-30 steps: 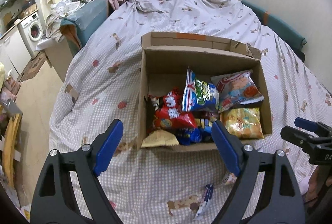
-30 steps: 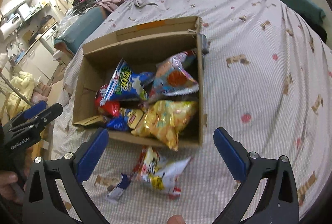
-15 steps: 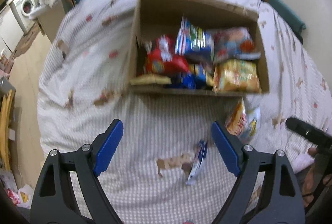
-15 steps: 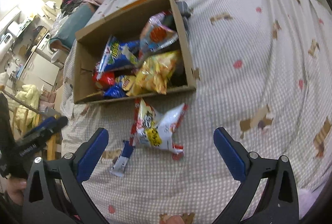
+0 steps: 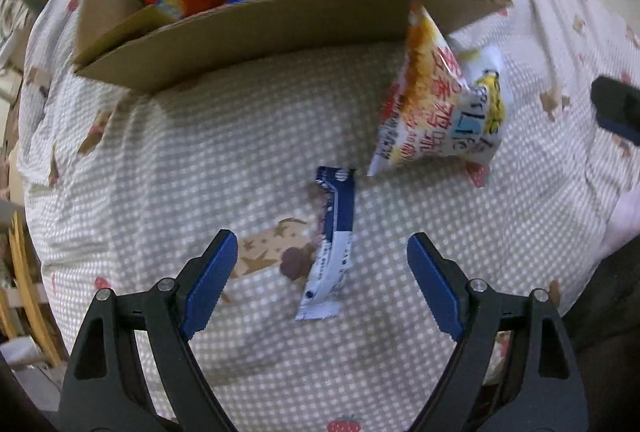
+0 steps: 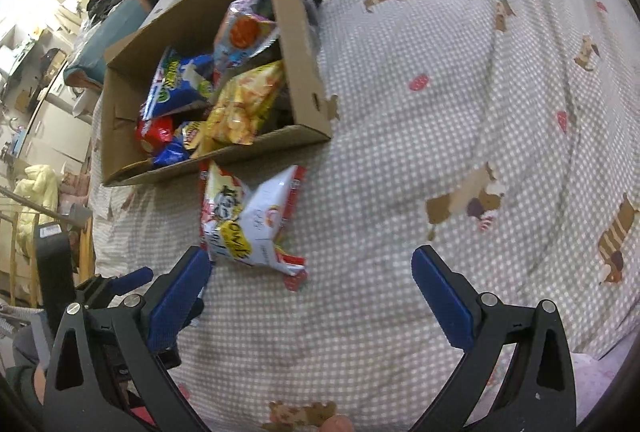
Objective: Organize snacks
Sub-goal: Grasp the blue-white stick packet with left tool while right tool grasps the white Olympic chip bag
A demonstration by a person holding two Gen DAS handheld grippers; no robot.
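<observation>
Left wrist view: the left gripper is held wide open and empty around the blue wrapper lying on the bedspread, positioned for pickup toward the box.

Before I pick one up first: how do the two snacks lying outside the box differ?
The blue-and-white wrapper is a slim, flat stick; the white-and-orange bag is a wide, puffy pouch.

The wrapper lies apart from the cardboard box, just ahead of the left gripper and between its open jaws; the bag has one end up against the box's front wall.

Both lie loose on the checked bedspread, gripped by neither tool.
</observation>
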